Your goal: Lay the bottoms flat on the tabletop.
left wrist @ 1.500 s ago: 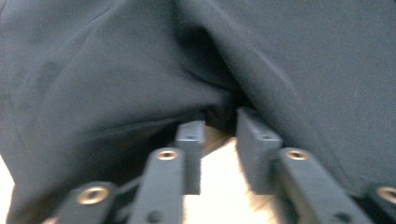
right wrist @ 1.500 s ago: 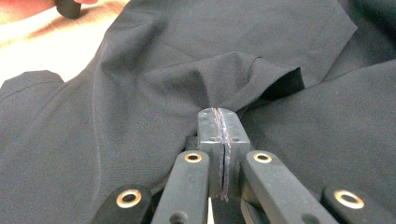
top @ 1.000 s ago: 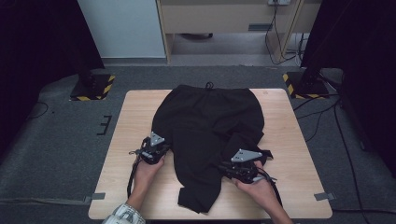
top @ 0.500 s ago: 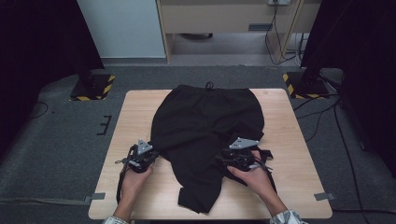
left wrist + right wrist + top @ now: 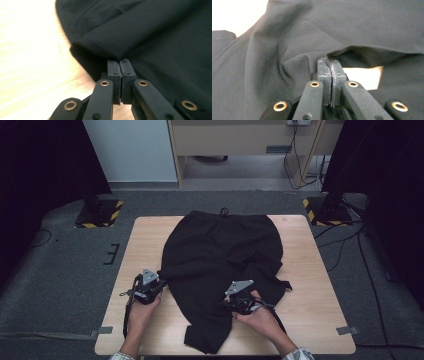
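Black trousers (image 5: 222,255) lie spread across the tabletop (image 5: 310,270). Left gripper (image 5: 159,285) has its jaws clamped on the side edge; right gripper (image 5: 231,304), jaws just closing, now pinches a fold near the legs. Thin bites both, so a sharp pull could slip the cloth free.

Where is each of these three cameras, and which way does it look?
High view: above the person's side, facing forward and down on the table and black garment; both forearms and both tongs show.
Left gripper view: on the left tongs, looking along shut jaws pinching the garment's edge.
Right gripper view: on the right tongs, jaws shut on a fold.
Shared: all three show the garment and the table.
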`<state>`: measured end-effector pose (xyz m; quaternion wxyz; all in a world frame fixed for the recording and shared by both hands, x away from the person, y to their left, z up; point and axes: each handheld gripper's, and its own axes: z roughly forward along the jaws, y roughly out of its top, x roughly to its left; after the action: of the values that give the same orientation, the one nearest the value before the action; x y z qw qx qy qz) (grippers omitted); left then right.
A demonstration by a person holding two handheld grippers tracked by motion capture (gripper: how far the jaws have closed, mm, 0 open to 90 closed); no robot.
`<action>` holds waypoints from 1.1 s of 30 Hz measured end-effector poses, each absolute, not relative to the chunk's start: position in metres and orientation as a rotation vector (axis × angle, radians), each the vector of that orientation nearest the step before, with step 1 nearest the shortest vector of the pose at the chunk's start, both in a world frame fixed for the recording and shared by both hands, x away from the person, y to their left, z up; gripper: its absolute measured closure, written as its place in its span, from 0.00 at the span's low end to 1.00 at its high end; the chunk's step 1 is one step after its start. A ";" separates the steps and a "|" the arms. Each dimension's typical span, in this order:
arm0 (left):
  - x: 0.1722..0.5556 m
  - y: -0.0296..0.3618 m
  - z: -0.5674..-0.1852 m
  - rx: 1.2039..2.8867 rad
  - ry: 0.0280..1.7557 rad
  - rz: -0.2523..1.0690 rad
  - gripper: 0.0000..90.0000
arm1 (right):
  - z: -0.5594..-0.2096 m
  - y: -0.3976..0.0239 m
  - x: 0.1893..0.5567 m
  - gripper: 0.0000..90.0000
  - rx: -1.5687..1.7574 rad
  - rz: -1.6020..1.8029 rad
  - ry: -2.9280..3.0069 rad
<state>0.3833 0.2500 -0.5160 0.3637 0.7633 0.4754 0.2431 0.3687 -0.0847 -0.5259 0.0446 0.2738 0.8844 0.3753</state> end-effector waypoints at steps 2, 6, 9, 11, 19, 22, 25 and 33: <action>0.388 0.252 -0.518 1.958 1.241 0.630 0.98 | -0.527 -0.075 0.364 0.98 0.794 1.168 2.727; 0.387 0.252 -0.517 1.956 1.241 0.632 0.94 | -0.524 -0.064 0.357 0.81 0.746 1.195 2.749; 0.380 0.253 -0.512 1.933 1.235 0.621 0.84 | -0.517 -0.072 0.361 0.71 0.777 1.239 2.707; 0.374 0.252 -0.511 1.933 1.241 0.619 0.75 | -0.510 -0.082 0.365 0.64 0.803 1.265 2.665; 0.354 0.244 -0.515 1.939 1.294 0.562 0.50 | -0.495 -0.118 0.380 0.54 0.924 1.308 2.493; 0.346 0.237 -0.514 1.964 1.266 0.552 0.45 | -0.498 -0.118 0.384 0.54 0.930 1.280 2.469; 0.344 0.232 -0.515 1.952 1.272 0.526 0.40 | -0.502 -0.113 0.388 0.51 0.945 1.253 2.454; 0.344 0.222 -0.529 2.077 1.226 0.510 0.44 | -0.522 -0.097 0.392 0.60 0.917 1.128 2.558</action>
<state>0.3444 0.2223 -0.5285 0.3317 0.7948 0.4692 0.1951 0.3918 -0.0968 -0.5223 0.0996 0.3100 0.8651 0.3814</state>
